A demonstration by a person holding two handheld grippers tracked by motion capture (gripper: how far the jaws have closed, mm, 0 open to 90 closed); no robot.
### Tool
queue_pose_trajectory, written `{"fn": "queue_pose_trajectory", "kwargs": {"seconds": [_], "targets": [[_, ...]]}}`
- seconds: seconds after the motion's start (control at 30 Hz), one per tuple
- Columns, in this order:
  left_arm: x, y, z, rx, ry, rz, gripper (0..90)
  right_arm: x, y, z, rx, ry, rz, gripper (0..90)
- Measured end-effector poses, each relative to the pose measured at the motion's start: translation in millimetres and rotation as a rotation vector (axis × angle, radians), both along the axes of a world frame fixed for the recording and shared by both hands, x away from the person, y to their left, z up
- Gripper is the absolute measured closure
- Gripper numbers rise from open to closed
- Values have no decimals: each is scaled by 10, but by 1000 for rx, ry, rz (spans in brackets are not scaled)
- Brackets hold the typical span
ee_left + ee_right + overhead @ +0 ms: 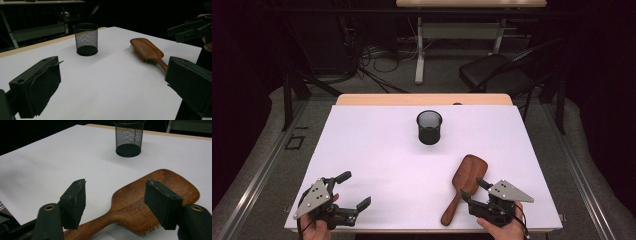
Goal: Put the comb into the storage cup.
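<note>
Wooden and dark brown, a paddle hairbrush [464,186] lies bristles-down near the front right of a white-covered table [377,150], its handle pointing toward the person's edge. The right gripper [115,202] hovers just above the neck of the brush, where handle widens into head, with its jaws spread apart on either side and nothing between the pads touching the wood as far as the right gripper view shows. The left gripper [353,191] waits near the front left corner, well apart from the brush, its jaws likewise wide open and empty.

Toward the far middle of the table stands a black wire-mesh cup [429,127], upright and empty, well apart from both the brush and the tools.

Judging by how things lie, the work is at its very start: the brush has not been gripped or lifted, and the cup holds nothing. What appears to remain is the closing of the right jaws on the brush, the lift, and, likely, carrying it to the cup and standing it inside.

No brand, label or writing can be read on the brush, the cup or the grippers.
</note>
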State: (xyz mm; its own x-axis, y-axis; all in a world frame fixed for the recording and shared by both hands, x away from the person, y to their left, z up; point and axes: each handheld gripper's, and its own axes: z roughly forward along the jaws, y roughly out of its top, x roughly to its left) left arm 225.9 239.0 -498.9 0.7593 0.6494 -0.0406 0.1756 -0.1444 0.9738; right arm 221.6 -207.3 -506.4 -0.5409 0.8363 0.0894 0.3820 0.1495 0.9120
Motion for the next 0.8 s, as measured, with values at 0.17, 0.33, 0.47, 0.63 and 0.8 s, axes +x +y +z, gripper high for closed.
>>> {"fn": "queue_pose_trajectory", "kwargs": {"seconds": [0.17,0.33,0.47,0.63,0.8], "targets": [[-3,0,1,3,-2,-6,4,25,113,6,-19,7,27,417],[-1,5,-3,6,1,-3,4,54,210,9,-29,10,47,454],[0,13,-4,2,1,-2,4,70,272,-6,-41,13,55,454],[4,13,-7,-3,4,-3,4,88,324,-30,-65,25,65,465],[6,13,-10,0,6,-7,4,100,336,-47,-62,51,73,517]]}}
